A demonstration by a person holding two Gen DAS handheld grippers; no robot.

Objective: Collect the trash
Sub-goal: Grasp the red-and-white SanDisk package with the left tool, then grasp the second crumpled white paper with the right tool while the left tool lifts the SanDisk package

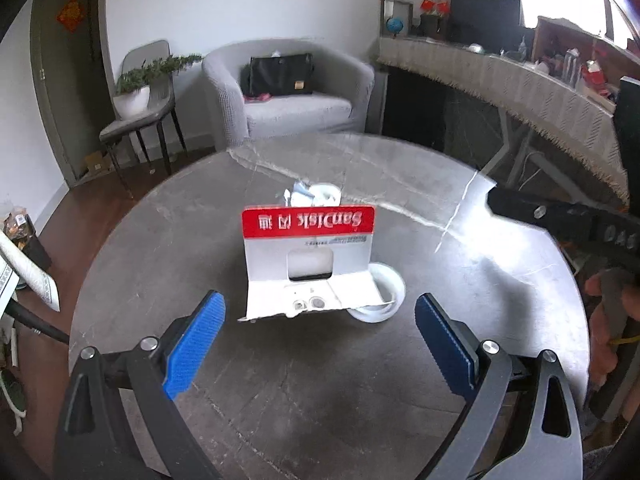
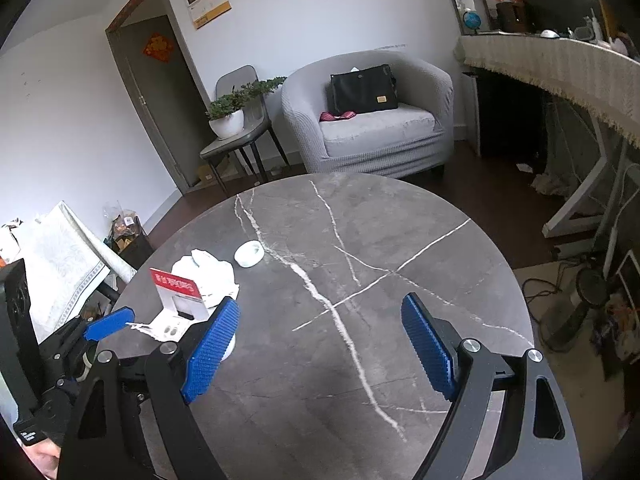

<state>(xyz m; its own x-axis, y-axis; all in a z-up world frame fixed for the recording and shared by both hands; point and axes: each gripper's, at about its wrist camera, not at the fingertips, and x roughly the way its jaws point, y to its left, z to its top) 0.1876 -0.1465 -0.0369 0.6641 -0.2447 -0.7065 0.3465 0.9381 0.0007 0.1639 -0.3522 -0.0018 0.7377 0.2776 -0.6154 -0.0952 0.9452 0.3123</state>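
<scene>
A red and white SanDisk card package stands folded on the round grey marble table, just ahead of my open, empty left gripper. A white tape roll lies behind its right side. Crumpled white tissue and a white lid lie farther back. In the right wrist view the package, crumpled tissue and a white round lid sit at the table's left. My right gripper is open and empty over the table's middle, well right of them. My left gripper's blue finger shows at the left.
A grey armchair with a black bag stands beyond the table. A chair with a potted plant is left of it. A long cloth-covered desk runs along the right. A small bin with wrappers stands on the floor at the left.
</scene>
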